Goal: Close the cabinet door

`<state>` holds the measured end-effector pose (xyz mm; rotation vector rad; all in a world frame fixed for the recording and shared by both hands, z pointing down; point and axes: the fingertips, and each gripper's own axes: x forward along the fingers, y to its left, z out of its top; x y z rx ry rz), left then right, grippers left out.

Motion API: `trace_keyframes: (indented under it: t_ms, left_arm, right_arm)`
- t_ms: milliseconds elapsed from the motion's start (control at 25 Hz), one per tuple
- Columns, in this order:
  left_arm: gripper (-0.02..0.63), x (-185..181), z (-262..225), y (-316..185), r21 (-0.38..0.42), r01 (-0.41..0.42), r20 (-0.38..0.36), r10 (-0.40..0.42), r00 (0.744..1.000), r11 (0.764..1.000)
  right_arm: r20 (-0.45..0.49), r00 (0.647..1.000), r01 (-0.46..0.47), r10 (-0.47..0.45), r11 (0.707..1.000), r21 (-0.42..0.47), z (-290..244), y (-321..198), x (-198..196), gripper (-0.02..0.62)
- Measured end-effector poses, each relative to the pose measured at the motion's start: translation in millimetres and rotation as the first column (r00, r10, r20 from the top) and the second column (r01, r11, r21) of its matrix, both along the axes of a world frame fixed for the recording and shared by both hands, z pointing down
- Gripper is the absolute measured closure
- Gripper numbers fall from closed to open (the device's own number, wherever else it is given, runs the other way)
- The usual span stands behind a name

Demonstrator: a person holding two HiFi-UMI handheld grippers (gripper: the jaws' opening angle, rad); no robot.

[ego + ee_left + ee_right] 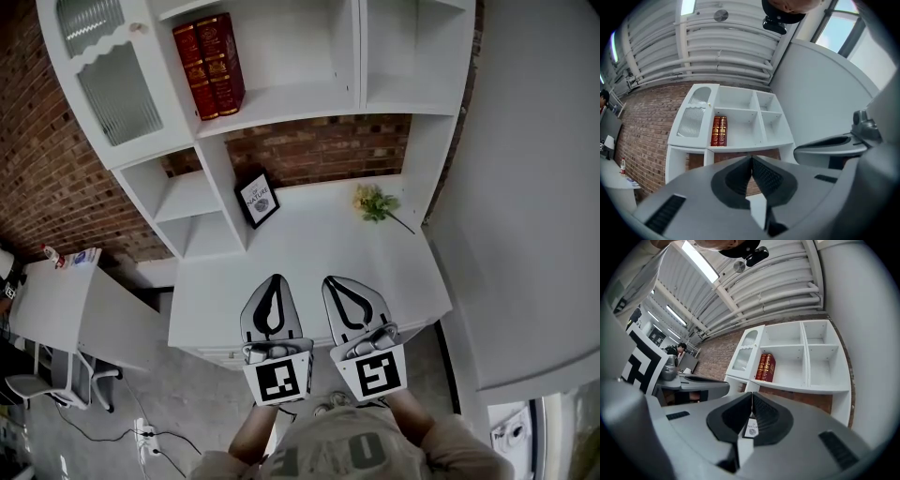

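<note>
The white cabinet (281,94) stands on a white desk against a brick wall. Its ribbed-glass door (105,77) with a small knob (139,28) covers the upper left compartment (691,119) and seems to lie against the cabinet front; I cannot tell whether it is fully closed. My left gripper (275,279) and right gripper (333,280) hover side by side over the desk's front edge, far from the door. Both are shut with nothing between their jaws, as the left gripper view (751,158) and the right gripper view (752,393) also show.
Two red books (210,64) stand in the compartment right of the door. A framed card (258,199) and a small yellow flower sprig (375,202) rest on the desk top (309,253). A grey wall (534,187) rises at the right; a side table (56,309) sits lower left.
</note>
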<state>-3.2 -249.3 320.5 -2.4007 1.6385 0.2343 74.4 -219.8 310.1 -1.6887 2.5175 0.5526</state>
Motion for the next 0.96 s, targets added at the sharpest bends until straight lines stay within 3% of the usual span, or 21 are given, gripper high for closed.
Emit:
trace_keyframes:
  t_ms: [360,960]
  left_arm:
    - [0.592,-5.2,12.8,-9.5,-0.036,0.024,0.014,-0.024,1.000,0.999]
    - [0.592,-11.8,23.6,-12.9,-0.081,0.025,-0.023,-0.027,0.999,0.996]
  right_arm:
    - [-0.005,1.000,-0.006,0.006,1.000,-0.024,9.5,-2.0,3.0,0.578]
    - [-0.017,1.000,-0.014,0.013,0.999,-0.044,16.2,-9.0,7.4,0.578]
